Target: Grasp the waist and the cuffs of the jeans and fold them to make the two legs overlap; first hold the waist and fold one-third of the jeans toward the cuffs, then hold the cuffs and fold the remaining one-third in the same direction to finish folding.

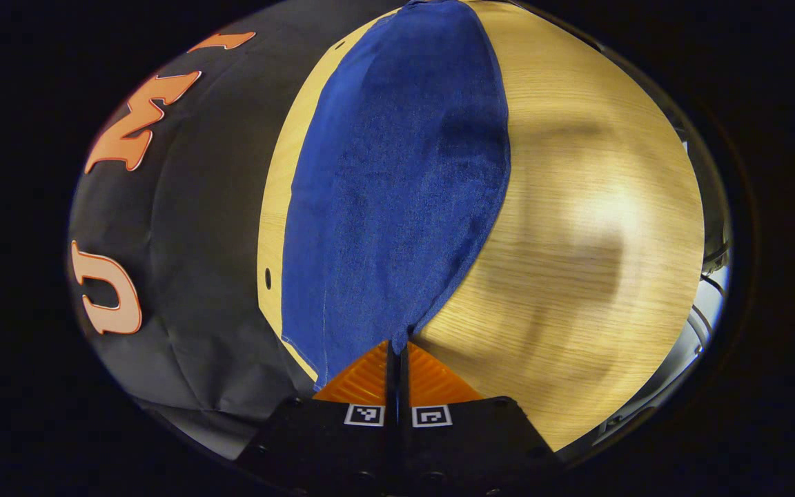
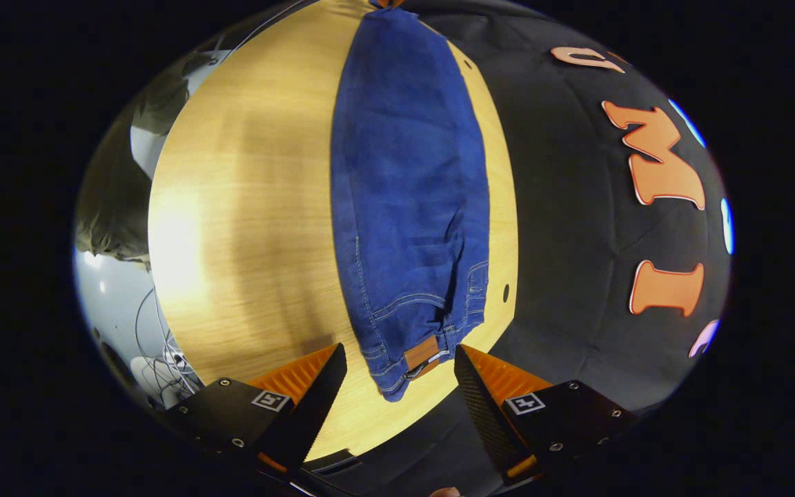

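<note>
Blue jeans [image 1: 397,186] flat on wooden table [image 1: 577,207], left claw [image 1: 397,355] pinching cuff, right claw [image 2: 401,376] spread wide, empty, at waist.

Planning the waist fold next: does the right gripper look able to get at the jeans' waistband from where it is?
Probably yes: the right gripper is open, the jeans waistband lies flat between its fingers, nothing covering it.

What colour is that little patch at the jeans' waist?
Brown, on the patch of the blue jeans; clearest in the right gripper view.
</note>
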